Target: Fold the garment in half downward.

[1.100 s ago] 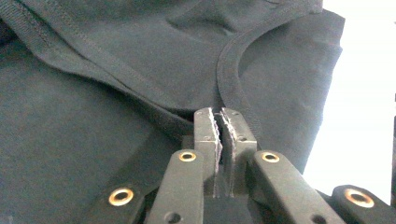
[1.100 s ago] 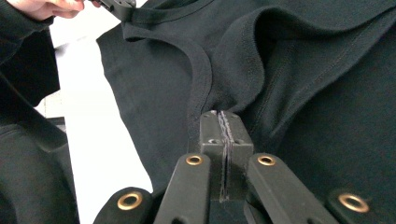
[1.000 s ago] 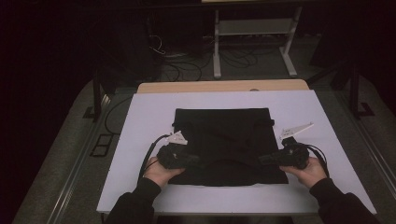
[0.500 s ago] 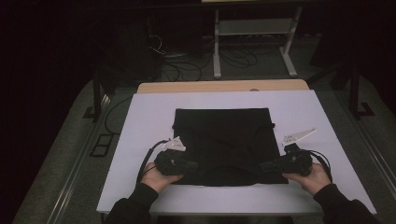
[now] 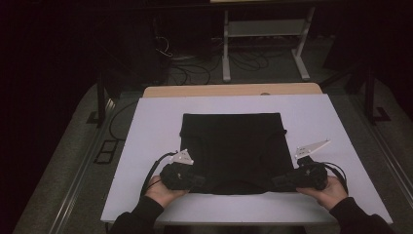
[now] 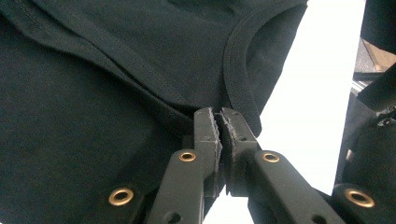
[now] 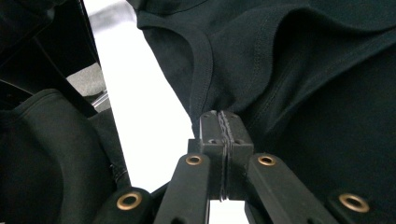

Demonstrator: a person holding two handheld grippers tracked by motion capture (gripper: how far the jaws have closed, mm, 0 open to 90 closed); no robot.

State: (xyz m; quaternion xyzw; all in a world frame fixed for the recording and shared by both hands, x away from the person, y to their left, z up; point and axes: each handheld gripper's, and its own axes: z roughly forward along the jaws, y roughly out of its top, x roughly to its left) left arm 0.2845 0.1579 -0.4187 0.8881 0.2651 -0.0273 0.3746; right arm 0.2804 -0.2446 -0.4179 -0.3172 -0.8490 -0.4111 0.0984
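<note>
A black shirt (image 5: 233,146) lies flat on the white table top (image 5: 146,146), its neckline toward the near edge. My left gripper (image 5: 198,182) is shut on the shirt's near left shoulder. In the left gripper view the left gripper (image 6: 221,120) pinches fabric just beside the ribbed collar (image 6: 236,70). My right gripper (image 5: 278,181) is shut on the near right shoulder. In the right gripper view the right gripper (image 7: 220,122) clamps cloth next to the collar rib (image 7: 201,70). A hand holds each gripper from the near side.
Bare white surface runs between the shirt's near hem and the table's front edge (image 5: 243,217). A wooden strip (image 5: 234,90) borders the far side. Beyond it, on the dark floor, lie cables (image 5: 195,73) and a white stand (image 5: 265,44).
Both grippers have drawn a little toward the near edge of the table, still holding the shirt's shoulders. The shirt's far edge has stayed in place.
</note>
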